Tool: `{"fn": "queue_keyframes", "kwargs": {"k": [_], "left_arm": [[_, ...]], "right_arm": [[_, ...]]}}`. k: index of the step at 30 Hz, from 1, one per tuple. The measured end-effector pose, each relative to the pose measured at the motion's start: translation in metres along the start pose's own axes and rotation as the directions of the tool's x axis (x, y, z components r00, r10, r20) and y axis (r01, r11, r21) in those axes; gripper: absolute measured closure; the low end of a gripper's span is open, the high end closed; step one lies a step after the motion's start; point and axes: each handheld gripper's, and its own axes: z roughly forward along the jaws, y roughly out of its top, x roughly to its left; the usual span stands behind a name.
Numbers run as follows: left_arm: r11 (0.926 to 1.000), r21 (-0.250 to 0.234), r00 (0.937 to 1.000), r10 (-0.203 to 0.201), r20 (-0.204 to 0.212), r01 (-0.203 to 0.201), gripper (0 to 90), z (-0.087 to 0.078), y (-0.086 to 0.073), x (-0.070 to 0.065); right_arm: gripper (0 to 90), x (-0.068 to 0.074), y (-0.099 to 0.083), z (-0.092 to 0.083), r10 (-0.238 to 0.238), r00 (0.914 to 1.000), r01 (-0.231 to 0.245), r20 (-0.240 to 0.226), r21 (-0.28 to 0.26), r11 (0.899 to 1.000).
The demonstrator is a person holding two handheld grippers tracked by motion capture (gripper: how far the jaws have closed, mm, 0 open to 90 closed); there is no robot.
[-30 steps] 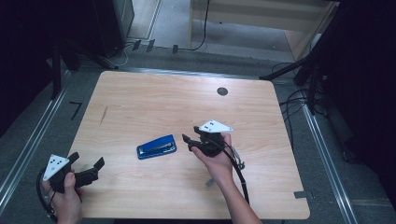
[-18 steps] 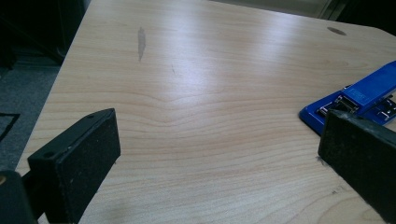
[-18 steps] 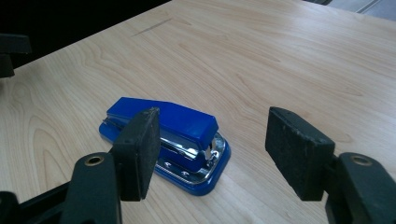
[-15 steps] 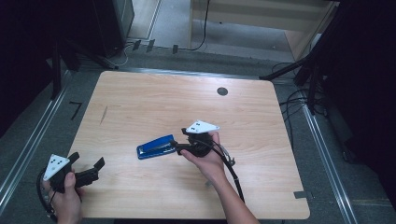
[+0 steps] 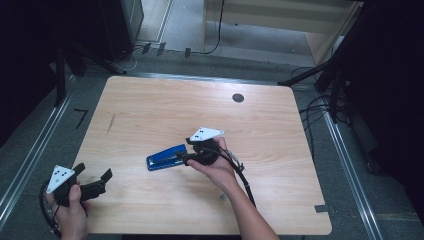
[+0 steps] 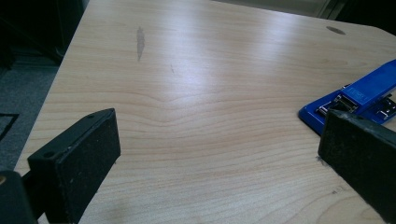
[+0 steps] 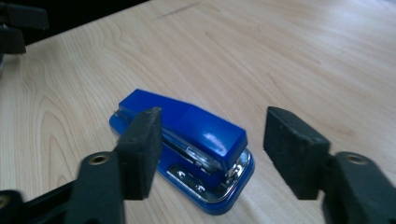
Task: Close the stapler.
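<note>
Lying flat on the pale wood-grain table (image 5: 150, 110), a little near of its middle: blue stapler (image 5: 166, 157), a short wedge of glossy plastic on a base of the same blue. Seen up close in the right gripper view (image 7: 187, 144), smooth, rounded top arm with a bright highlight, chrome metal plate with small rivets at the thick hinged end, edges of the base softly rounded. Long axis running left to right across the table, slightly tilted, right end a touch farther away; thick hinged end to the right, toward the right gripper (image 5: 182, 156), thinner front end to the left. Table top matte with a soft sheen, wavy brown grain, a dark smear (image 5: 111, 123) toward the far left and a round dark grommet (image 5: 238, 98) toward the far right. Right gripper matte black with blocky rectangular pads, held level just at the stapler's right end, jaws apart and lately closing a little, straddling the hinged end without pressing on it. Left gripper (image 5: 92, 179) well apart from the stapler, at the near left corner, same black blocks with a rough, dull face, jaws spread wide over bare wood (image 6: 210, 140). Grey three-cornered plates on top of both, flat and smooth.
</note>
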Motion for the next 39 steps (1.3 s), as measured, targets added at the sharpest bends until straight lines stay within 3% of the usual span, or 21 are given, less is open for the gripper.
{"fn": "queue_keyframes", "kwargs": {"k": [3,4,5,8,10,12,23,25,26,31,33,39], "left_arm": [[1.0000,0.002,1.0000,0.001,0.000,-0.001,0.0,0.000,0.000,0.000],[1.0000,0.000,1.0000,0.001,0.000,-0.001,0.0,0.001,0.000,-0.001],[1.0000,0.001,1.0000,0.003,-0.001,-0.003,0.0,0.001,0.000,-0.001],[1.0000,0.002,1.0000,0.006,-0.003,-0.006,0.0,0.001,0.000,-0.001],[1.0000,0.001,1.0000,0.004,-0.003,-0.004,0.0,0.001,0.000,-0.001],[1.0000,0.002,1.0000,0.005,-0.004,-0.005,0.0,0.001,0.000,-0.001],[1.0000,0.006,1.0000,0.006,0.001,-0.006,0.0,0.001,0.000,-0.001],[1.0000,0.007,1.0000,0.007,0.000,-0.007,0.0,0.001,0.000,-0.001],[1.0000,0.006,1.0000,0.006,0.000,-0.006,0.0,0.001,0.000,-0.001],[1.0000,0.005,1.0000,0.002,0.003,-0.002,0.0,0.001,0.000,0.000],[1.0000,0.006,1.0000,0.002,0.004,-0.002,0.0,0.001,0.000,0.000],[0.9999,0.011,0.9999,0.010,0.006,-0.010,0.0,0.001,0.000,-0.001]], "right_arm": [[49.2,-0.003,0.001,-0.003,0.013,0.9999,-0.013,-0.006,-0.030,0.999],[63.2,-0.005,0.002,-0.005,0.023,0.9997,-0.023,0.011,-0.046,0.999],[63.2,-0.005,0.002,-0.005,0.023,0.9997,-0.023,0.011,-0.046,0.999],[84.8,-0.009,0.004,-0.004,0.051,0.9966,-0.048,0.065,-0.048,0.998],[90.0,-0.011,0.005,-0.003,0.062,0.9940,-0.058,0.090,-0.045,0.997],[90.0,-0.015,0.005,0.003,0.087,0.9917,-0.083,0.095,-0.039,0.996],[90.0,-0.023,0.001,0.023,0.107,0.9906,-0.110,0.086,0.030,0.994],[90.0,-0.028,-0.001,0.027,0.126,0.9884,-0.131,0.084,0.055,0.990],[90.0,-0.035,-0.005,0.033,0.158,0.9841,-0.164,0.082,0.075,0.984],[90.0,-0.040,-0.015,0.048,0.199,0.9787,-0.204,0.052,0.118,0.972],[90.0,-0.042,-0.015,0.049,0.224,0.9739,-0.227,0.033,0.109,0.968],[90.0,-0.045,-0.015,0.049,0.223,0.9748,-0.223,0.009,0.118,0.968]]}}
